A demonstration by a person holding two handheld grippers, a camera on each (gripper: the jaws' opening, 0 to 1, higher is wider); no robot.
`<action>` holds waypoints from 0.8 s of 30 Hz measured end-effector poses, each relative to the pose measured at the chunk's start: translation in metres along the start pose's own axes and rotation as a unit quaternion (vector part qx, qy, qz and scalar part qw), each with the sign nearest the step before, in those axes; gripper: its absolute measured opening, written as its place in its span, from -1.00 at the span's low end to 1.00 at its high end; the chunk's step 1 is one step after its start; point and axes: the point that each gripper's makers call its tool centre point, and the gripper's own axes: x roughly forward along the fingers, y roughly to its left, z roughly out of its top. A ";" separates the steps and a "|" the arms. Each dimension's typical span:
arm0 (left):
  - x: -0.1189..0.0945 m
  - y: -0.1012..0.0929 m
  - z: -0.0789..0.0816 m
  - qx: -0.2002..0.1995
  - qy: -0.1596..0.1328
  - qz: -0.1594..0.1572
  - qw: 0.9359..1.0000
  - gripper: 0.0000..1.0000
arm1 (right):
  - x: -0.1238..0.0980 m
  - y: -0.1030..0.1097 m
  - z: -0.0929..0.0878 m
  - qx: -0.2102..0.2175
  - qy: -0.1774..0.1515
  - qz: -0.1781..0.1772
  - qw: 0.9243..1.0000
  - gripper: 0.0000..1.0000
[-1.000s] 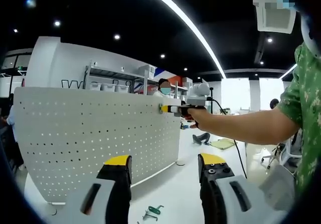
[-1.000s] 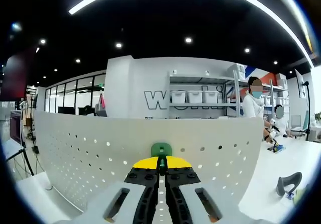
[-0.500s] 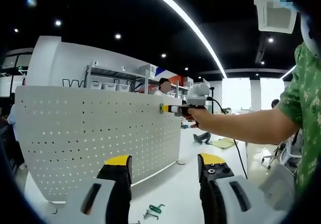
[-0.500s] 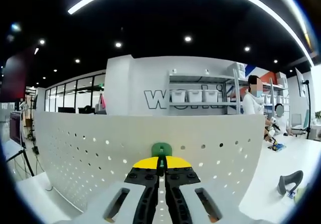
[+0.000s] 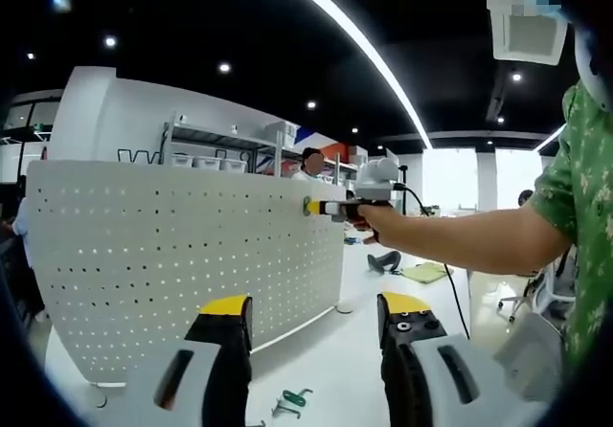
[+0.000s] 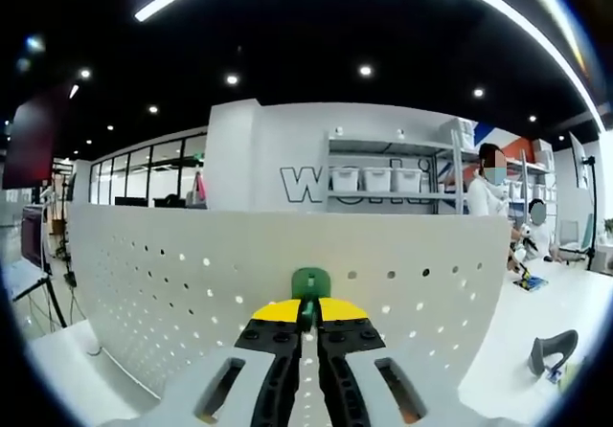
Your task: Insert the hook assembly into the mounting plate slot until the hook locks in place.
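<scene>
Against the pegboard [image 6: 192,283], near its top edge, the right gripper [image 6: 307,304] has its jaws clamped on the green hook [image 6: 310,281]; the left gripper [image 5: 311,326] hangs wide open and empty. Insertion is under way, so next the hook likely needs pressing in until it locks.

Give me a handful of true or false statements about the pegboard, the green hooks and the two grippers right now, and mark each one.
1. The right gripper is shut on a green hook. True.
2. The left gripper holds a hook. False: its jaws stand open with nothing between them.
3. A spare green hook lies on the table. True.
4. The pegboard lies flat on the table. False: it stands upright.
</scene>
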 end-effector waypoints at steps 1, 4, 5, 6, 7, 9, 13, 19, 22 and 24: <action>0.000 0.000 0.000 0.000 0.000 0.000 1.000 0.08 | 0.000 0.000 -0.001 0.000 0.002 0.000 1.000 -0.90; -0.001 0.001 0.000 -0.001 -0.001 0.001 1.000 0.09 | 0.000 0.002 -0.005 0.000 0.007 0.001 1.000 -0.88; -0.001 0.001 0.001 0.000 -0.001 0.002 1.000 0.09 | 0.000 0.002 -0.006 0.000 0.007 0.002 1.000 -0.86; -0.001 0.001 0.001 0.000 -0.002 0.002 1.000 0.09 | 0.000 0.002 -0.007 0.000 0.009 0.003 1.000 -0.84; -0.001 0.001 0.001 -0.001 -0.002 0.002 1.000 0.09 | 0.000 0.002 -0.008 0.000 0.010 0.003 1.000 -0.83; -0.001 0.001 0.000 0.000 -0.001 0.002 1.000 0.09 | 0.000 0.003 -0.010 -0.001 0.011 0.003 1.000 -0.81; -0.002 0.002 -0.001 -0.001 0.000 0.003 1.000 0.09 | 0.000 0.003 -0.012 0.003 0.013 0.005 1.000 -0.75; -0.002 0.002 -0.001 -0.004 0.000 0.004 1.000 0.09 | -0.004 0.005 -0.015 0.012 0.007 0.006 1.000 -0.54; -0.002 0.002 -0.002 -0.004 0.001 0.003 1.000 0.09 | -0.007 0.004 -0.016 0.014 0.006 0.005 1.000 -0.46; -0.002 0.002 -0.002 -0.004 0.002 0.003 1.000 0.09 | -0.008 0.004 -0.018 0.015 0.006 0.005 1.000 -0.39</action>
